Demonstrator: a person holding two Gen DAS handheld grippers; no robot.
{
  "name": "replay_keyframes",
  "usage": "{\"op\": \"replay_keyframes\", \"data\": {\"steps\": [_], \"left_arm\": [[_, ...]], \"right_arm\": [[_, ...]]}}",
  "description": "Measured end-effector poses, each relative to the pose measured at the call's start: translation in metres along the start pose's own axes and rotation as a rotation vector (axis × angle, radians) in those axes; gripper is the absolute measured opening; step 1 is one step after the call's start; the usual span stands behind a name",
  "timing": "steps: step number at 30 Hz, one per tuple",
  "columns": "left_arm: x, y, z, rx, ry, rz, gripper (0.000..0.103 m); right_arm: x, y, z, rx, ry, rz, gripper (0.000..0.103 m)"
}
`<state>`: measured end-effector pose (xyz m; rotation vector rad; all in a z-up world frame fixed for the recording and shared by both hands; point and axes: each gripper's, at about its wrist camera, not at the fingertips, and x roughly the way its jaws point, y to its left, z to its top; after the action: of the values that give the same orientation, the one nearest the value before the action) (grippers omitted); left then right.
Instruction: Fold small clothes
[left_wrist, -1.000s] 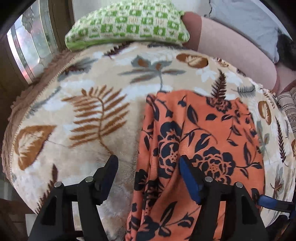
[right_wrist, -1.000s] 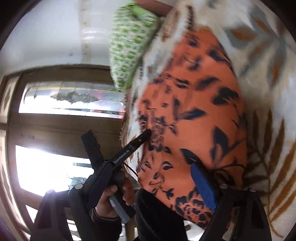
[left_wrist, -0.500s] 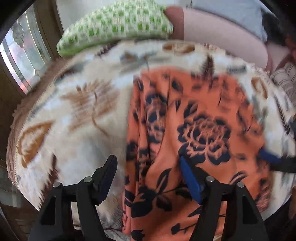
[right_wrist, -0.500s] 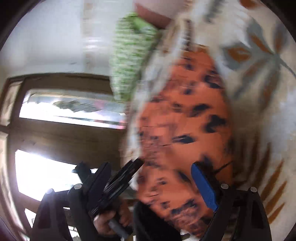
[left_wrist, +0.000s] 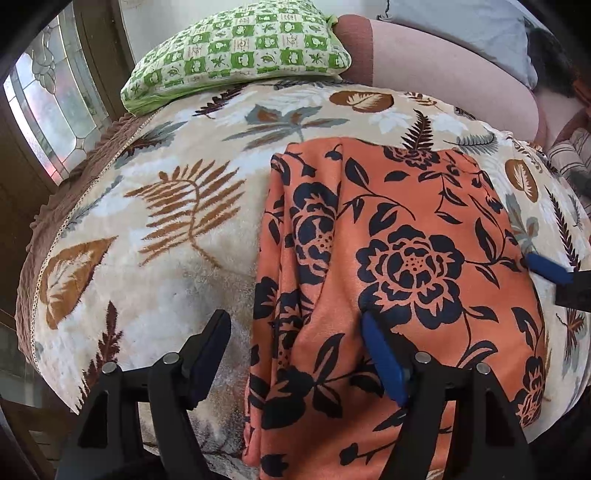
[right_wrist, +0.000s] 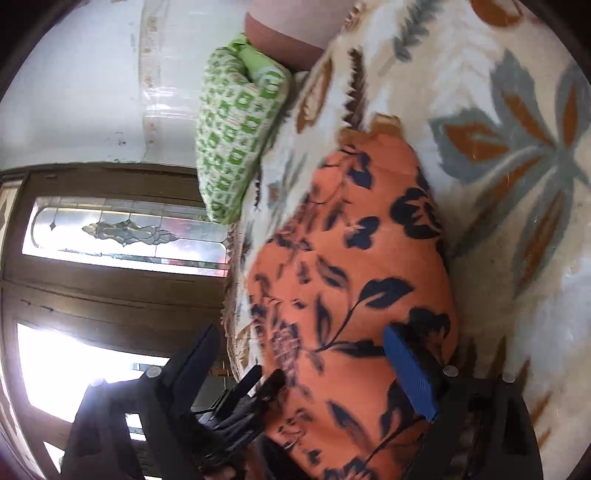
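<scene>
Lying flat on the leaf-patterned blanket (left_wrist: 177, 229), the orange floral garment (left_wrist: 399, 266) is folded along its left edge. Both hand-held grippers, left (left_wrist: 295, 343) and right (right_wrist: 299, 354), hover spread apart over its near hem, gripping nothing. A green checked pillow (left_wrist: 240, 48) sits beyond.

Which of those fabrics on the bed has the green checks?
The pillow at the bed's far end; the garment is orange with dark flowers, the blanket beige with leaves.

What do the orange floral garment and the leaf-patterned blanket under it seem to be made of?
Orange garment: probably a thin, soft, matte knit, since it drapes in limp folds. Leaf-patterned blanket: likely plush fleece; its surface looks fuzzy, with brushed pile marks.
</scene>
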<state>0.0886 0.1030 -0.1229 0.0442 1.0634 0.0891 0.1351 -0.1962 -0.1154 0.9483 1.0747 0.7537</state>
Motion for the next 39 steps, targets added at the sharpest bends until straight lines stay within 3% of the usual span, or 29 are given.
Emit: {"op": "replay_keyframes", "data": {"steps": [3, 6, 9, 13, 15, 16, 21, 23, 28, 30, 34, 36, 37, 39], "left_arm": [[-0.001, 0.001, 0.0, -0.008, -0.003, -0.003, 0.074], [0.0, 0.001, -0.001, -0.013, 0.001, -0.008, 0.074], [-0.003, 0.002, -0.001, -0.011, -0.003, -0.009, 0.074], [-0.002, 0.002, -0.002, -0.017, -0.001, -0.01, 0.074], [-0.001, 0.002, -0.001, -0.02, 0.004, -0.017, 0.074], [0.0, 0.001, -0.001, -0.019, 0.01, -0.016, 0.074], [-0.015, 0.006, 0.001, -0.045, -0.005, -0.038, 0.074], [-0.029, 0.005, 0.002, -0.055, -0.046, -0.073, 0.074], [-0.028, -0.012, 0.005, -0.019, -0.066, -0.092, 0.074], [-0.02, -0.02, 0.008, -0.009, -0.04, -0.099, 0.074], [-0.025, -0.033, 0.016, 0.015, -0.078, -0.124, 0.074], [-0.014, -0.04, 0.018, 0.049, -0.059, -0.082, 0.074], [0.002, -0.045, 0.016, 0.081, -0.016, -0.017, 0.074], [0.016, -0.047, 0.013, 0.091, -0.008, 0.005, 0.081]], "right_arm": [[0.001, 0.014, -0.014, -0.073, 0.025, 0.005, 0.092], [0.022, -0.005, -0.025, -0.068, 0.094, -0.076, 0.092], [0.011, 0.004, -0.024, -0.035, 0.062, -0.075, 0.092], [0.005, 0.033, -0.034, -0.141, 0.052, -0.04, 0.092], [0.015, 0.014, -0.039, -0.138, 0.078, -0.122, 0.096], [0.024, -0.002, -0.04, -0.112, 0.105, -0.121, 0.097], [-0.014, 0.018, -0.037, -0.121, 0.012, -0.066, 0.096], [-0.035, 0.016, -0.038, -0.143, -0.038, -0.09, 0.096], [-0.04, -0.039, -0.051, 0.028, -0.029, -0.127, 0.096], [-0.035, -0.052, -0.055, 0.059, -0.001, -0.109, 0.097], [-0.025, -0.054, -0.047, 0.081, 0.003, -0.046, 0.096], [-0.018, -0.054, -0.044, 0.098, 0.02, -0.073, 0.096], [-0.014, -0.051, -0.045, 0.089, 0.036, -0.067, 0.096], [-0.002, -0.042, -0.048, 0.053, 0.073, -0.099, 0.094]]}}
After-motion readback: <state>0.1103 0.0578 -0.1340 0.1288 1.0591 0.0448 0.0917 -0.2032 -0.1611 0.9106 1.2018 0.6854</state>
